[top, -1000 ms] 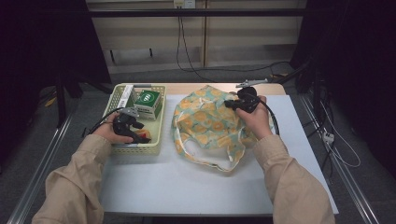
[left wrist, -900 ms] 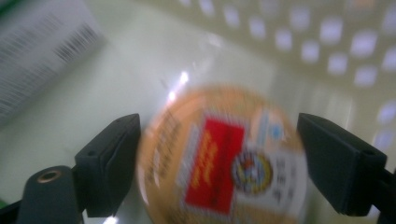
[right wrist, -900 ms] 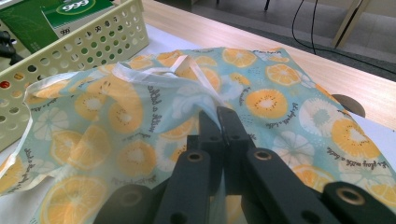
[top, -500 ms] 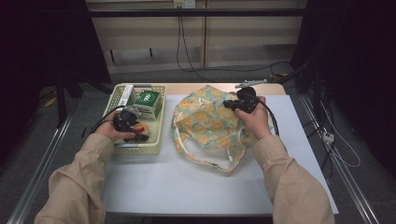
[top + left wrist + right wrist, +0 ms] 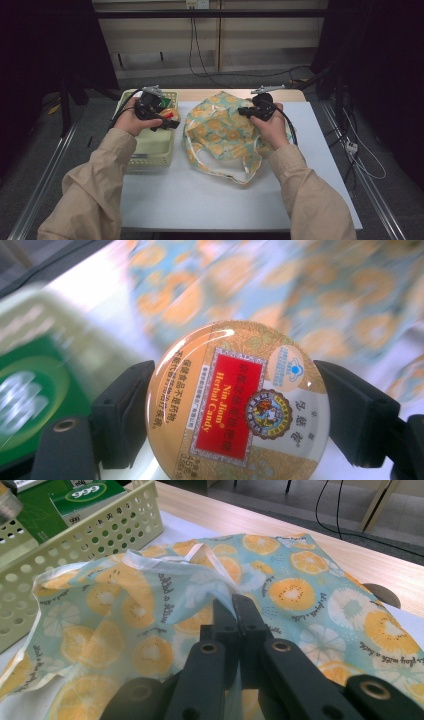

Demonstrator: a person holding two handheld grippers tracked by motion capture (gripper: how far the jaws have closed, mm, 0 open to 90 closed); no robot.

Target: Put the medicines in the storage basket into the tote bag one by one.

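Tin point(image 5: 169, 114) of herbal candy sits clamped in the left gripper point(image 5: 167, 120), above the green basket point(image 5: 150, 145) beside the fruit-print bag point(image 5: 225, 135). Left gripper view: both pads point(image 5: 125, 410) press the round tin's point(image 5: 237, 402) edges. Right gripper view: the right gripper point(image 5: 235, 611), jaws pressed together, pinches the bag's point(image 5: 300, 595) cloth.

I see my left gripper point(image 5: 235, 405) clamped on a round candy tin point(image 5: 237, 402), one black jaw pressing each side of its rim, the red and gold "Nin Jiom Herbal Candy" label facing me. Behind it, blurred, lies a blue cloth with orange fruit print point(image 5: 280, 285). At the left edge sits a green box point(image 5: 30, 400) in a pale basket point(image 5: 45, 310).
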